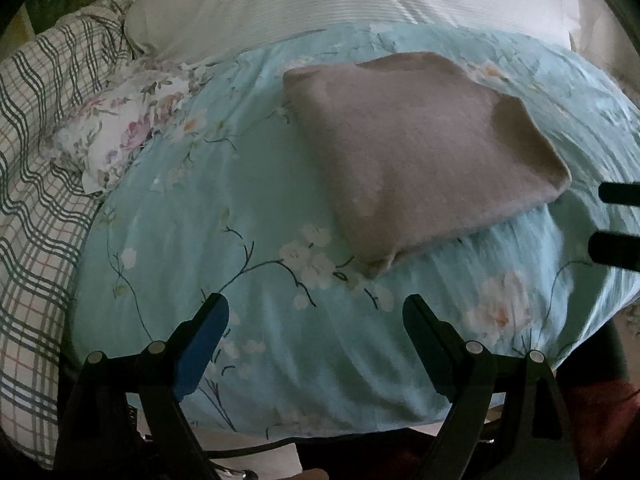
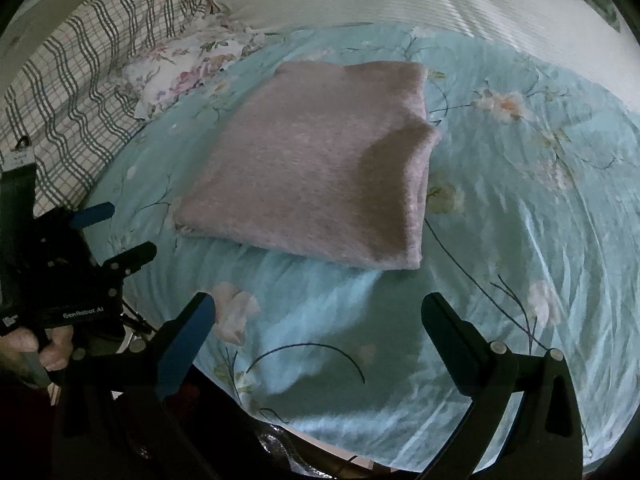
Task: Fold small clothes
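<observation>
A pinkish-mauve fuzzy garment (image 1: 416, 152) lies folded into a flat rectangle on the light-blue floral bedspread (image 1: 240, 208). It also shows in the right wrist view (image 2: 316, 168), in the middle of the bed. My left gripper (image 1: 316, 308) is open and empty, hovering near the bed's front edge, short of the garment. My right gripper (image 2: 320, 308) is open and empty, also just in front of the garment. The left gripper appears at the left edge of the right wrist view (image 2: 116, 232), and the right gripper's fingers (image 1: 616, 192) at the right edge of the left wrist view.
A plaid blanket (image 1: 44, 184) and a floral pillow (image 1: 120, 136) lie to the left. A white striped pillow or sheet (image 1: 320, 4) lies behind the bedspread. The bed's front edge (image 1: 320, 436) drops off below the grippers.
</observation>
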A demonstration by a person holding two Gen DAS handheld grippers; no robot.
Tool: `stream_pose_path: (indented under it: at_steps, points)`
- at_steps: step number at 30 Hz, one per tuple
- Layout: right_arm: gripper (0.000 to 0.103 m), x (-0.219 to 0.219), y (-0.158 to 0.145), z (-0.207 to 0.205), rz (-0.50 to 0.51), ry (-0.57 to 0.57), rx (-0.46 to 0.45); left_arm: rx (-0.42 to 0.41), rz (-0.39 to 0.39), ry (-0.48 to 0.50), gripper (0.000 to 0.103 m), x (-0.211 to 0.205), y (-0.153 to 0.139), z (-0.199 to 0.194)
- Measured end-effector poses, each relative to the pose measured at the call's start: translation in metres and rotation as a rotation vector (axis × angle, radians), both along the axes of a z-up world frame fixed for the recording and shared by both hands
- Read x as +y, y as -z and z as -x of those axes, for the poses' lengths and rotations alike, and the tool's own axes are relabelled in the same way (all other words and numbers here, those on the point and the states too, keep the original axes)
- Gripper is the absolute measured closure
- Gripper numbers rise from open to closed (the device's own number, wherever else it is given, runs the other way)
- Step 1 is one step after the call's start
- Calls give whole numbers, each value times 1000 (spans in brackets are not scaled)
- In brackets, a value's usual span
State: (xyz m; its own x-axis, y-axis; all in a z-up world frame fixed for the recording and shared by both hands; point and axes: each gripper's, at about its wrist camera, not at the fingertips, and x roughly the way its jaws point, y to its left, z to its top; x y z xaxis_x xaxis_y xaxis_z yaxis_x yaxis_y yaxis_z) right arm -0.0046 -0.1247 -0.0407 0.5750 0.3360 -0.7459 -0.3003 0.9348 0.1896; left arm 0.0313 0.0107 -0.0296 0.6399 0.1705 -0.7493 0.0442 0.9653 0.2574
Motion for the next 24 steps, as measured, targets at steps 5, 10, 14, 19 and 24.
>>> stream_pose_path:
  at_steps: [5, 10, 14, 19, 24]
  points:
    - [0, 8, -5, -7, 31, -19, -5, -13, 18, 8, 14, 0, -8, -7]
    - [0, 13, -12, -15, 46, -25, -21, -31, 41, 10, 14, 1, -15, -12]
    - [0, 17, -18, -19, 50, -28, -36, -41, 75, 5, 14, 4, -19, -13]
    - [0, 25, -23, -21, 68, -23, -54, -55, 112, -2, 13, 8, -24, -14]
    - [0, 25, -27, -25, 71, -16, -73, -64, 134, -9, 13, 9, -29, -16]
